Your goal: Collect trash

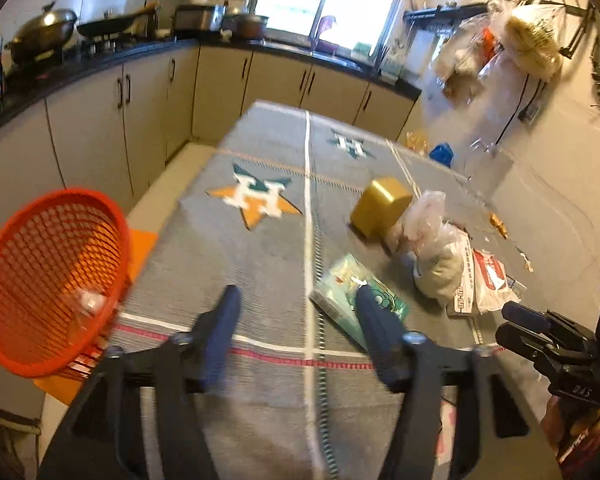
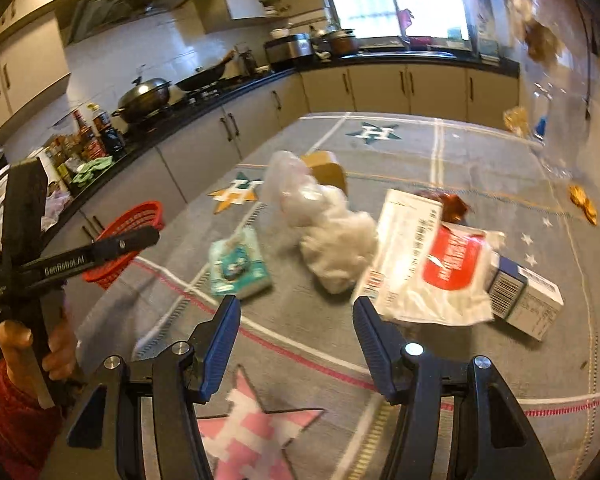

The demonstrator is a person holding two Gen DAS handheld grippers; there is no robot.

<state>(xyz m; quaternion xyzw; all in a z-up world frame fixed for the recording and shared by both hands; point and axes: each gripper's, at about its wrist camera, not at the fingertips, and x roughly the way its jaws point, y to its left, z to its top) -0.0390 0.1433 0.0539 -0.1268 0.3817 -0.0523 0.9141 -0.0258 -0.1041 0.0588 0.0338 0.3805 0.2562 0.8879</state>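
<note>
Trash lies on a grey star-patterned tablecloth (image 1: 260, 264). A teal tissue pack (image 1: 356, 292) (image 2: 238, 266), a white crumpled plastic bag (image 1: 432, 236) (image 2: 324, 228), a red-and-white plastic wrapper (image 2: 432, 264) (image 1: 486, 280), a small carton (image 2: 526, 294) and a yellow-brown box (image 1: 382, 206) (image 2: 328, 168) lie at the middle and right. A red mesh basket (image 1: 48, 276) (image 2: 126, 240) stands tilted at the table's left edge with a small clear scrap inside. My left gripper (image 1: 296, 296) is open and empty above the cloth beside the tissue pack. My right gripper (image 2: 296, 304) is open and empty before the bag.
Kitchen cabinets and a dark counter (image 1: 100, 60) with woks and pots run along the left and back. Plastic bags hang on the right wall (image 1: 512, 44). Small wrappers (image 2: 582, 200) and a blue scrap (image 1: 442, 154) lie near the table's right edge.
</note>
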